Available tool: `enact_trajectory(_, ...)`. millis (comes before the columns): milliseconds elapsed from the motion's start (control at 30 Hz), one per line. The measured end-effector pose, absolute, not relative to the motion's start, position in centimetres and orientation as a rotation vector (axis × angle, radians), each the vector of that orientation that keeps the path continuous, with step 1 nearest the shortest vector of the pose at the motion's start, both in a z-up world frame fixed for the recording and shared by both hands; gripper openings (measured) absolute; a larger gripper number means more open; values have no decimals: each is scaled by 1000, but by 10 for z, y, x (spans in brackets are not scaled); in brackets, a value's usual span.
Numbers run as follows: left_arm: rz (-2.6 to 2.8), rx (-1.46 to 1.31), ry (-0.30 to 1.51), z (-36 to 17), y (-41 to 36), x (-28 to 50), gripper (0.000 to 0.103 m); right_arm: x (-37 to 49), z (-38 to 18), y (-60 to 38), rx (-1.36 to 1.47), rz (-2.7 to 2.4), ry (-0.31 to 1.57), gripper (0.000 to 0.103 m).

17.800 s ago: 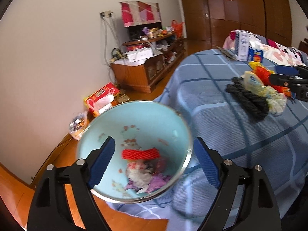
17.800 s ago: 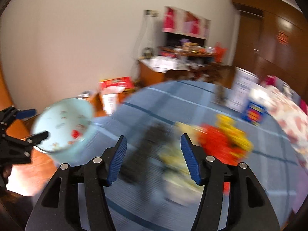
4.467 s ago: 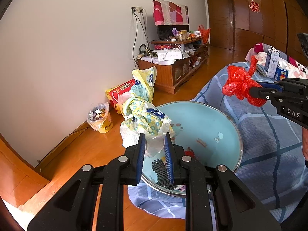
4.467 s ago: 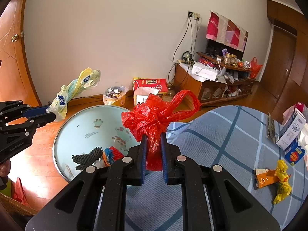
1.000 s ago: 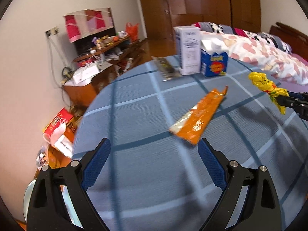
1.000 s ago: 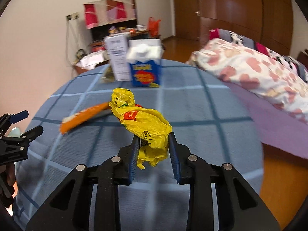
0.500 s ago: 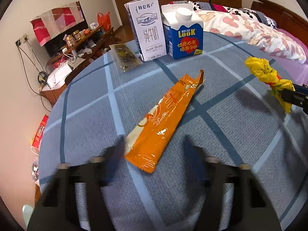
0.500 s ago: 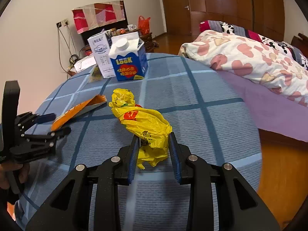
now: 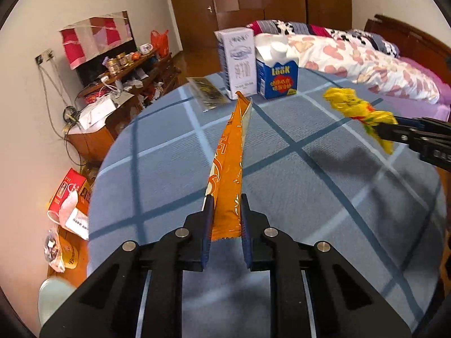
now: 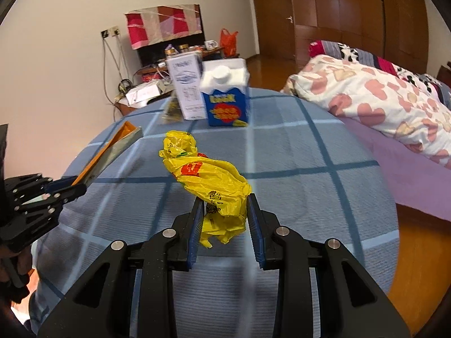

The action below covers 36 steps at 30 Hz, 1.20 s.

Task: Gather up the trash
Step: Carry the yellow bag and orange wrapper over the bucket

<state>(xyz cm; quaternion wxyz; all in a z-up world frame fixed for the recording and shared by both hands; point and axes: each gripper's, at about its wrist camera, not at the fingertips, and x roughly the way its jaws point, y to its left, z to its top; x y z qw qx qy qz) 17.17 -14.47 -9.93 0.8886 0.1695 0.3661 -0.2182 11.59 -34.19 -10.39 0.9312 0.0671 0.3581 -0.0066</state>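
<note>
A long orange snack wrapper (image 9: 229,152) stands tilted up off the blue checked tablecloth (image 9: 310,197). Its near end sits between the pads of my left gripper (image 9: 227,197), whose jaws are closing and press on it. The right wrist view shows that wrapper (image 10: 110,146) rising from the left gripper (image 10: 70,186) at the left edge. My right gripper (image 10: 224,200) is shut on a crumpled yellow plastic bag (image 10: 205,169), held above the cloth. In the left wrist view the bag (image 9: 352,105) and right gripper (image 9: 394,129) are at the right.
A white carton (image 9: 238,62) and a blue carton (image 9: 277,73) stand at the table's far edge, with a dark flat packet (image 9: 207,94) beside them. A pale blue basin (image 9: 53,301) peeks in low at the left. A bed (image 9: 366,64) lies behind, at the right.
My left gripper, wide open a second ago, dropped onto the orange wrapper and closed on it. The wrapper now tilts up off the cloth. The right gripper kept the yellow bag.
</note>
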Motion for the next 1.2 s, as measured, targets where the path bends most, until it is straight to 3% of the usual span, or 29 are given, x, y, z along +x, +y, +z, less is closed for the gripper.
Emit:
enact_trajectory(667, -214, 224, 684, -75, -15, 115, 18, 122, -93, -230, 49, 136, 698, 32)
enact_trajectory(1200, -112, 206, 680, -69, 46, 84, 18, 122, -90, -151, -26, 273, 689, 32)
